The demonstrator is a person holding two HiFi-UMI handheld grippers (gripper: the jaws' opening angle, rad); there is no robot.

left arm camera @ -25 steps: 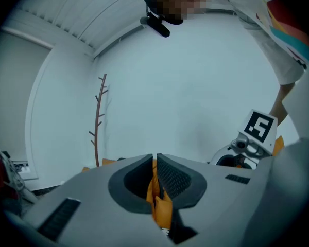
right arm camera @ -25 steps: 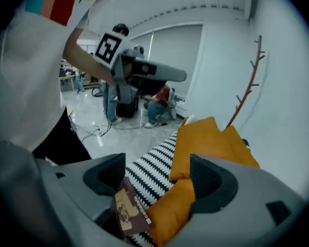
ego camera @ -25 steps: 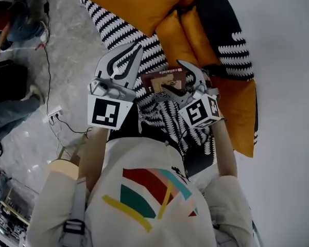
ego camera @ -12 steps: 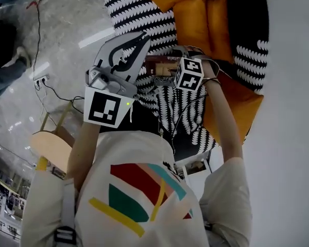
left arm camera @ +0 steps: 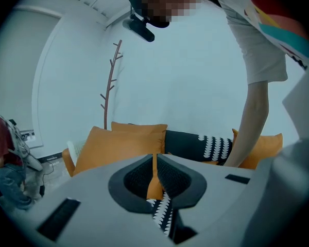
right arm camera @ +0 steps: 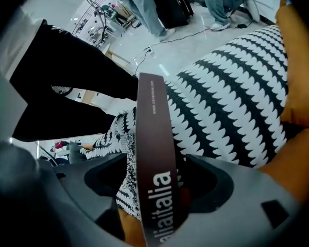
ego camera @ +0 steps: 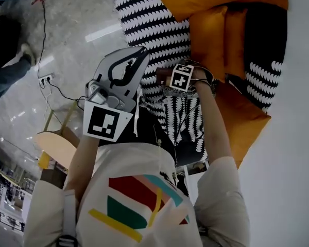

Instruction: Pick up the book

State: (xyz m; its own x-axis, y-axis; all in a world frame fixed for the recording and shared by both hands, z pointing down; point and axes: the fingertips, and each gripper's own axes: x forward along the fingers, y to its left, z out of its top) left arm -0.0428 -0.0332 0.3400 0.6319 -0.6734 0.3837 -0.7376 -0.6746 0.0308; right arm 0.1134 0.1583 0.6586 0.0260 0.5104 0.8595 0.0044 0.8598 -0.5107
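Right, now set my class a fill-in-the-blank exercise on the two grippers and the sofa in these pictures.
1. The right gripper is shut on the spine of a ____.
2. The left gripper has its jaws together and holds ____.
3. The plain cushions on the sofa are ____ in colour.
4. The patterned throw is black and ____.

Missing words: book; nothing; orange; white
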